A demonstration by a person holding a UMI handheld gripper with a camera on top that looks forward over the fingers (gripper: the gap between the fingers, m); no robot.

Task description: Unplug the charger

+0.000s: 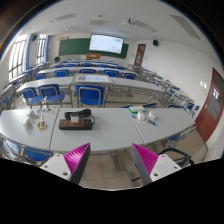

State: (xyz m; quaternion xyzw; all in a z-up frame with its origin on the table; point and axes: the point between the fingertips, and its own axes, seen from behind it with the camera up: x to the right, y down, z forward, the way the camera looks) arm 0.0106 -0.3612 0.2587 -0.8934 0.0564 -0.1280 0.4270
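A dark flat block (74, 124) that looks like a power strip lies on the long white table (110, 130) ahead. A small pale piece (86, 117), possibly the charger, sits at its right end; I cannot make out a plug or cable. My gripper (111, 152) is open and empty, with its pink pads (78, 157) spread wide. It is held above the floor on the near side of the table, well short of the block, which lies beyond and a little left of the fingers.
A small bottle (40, 121) stands left of the block, and small items (146, 116) lie at the table's right. Rows of desks with blue chairs (90, 95) fill the room behind. A chair (176, 155) stands near the right finger. A brown door (211, 100) is at the right.
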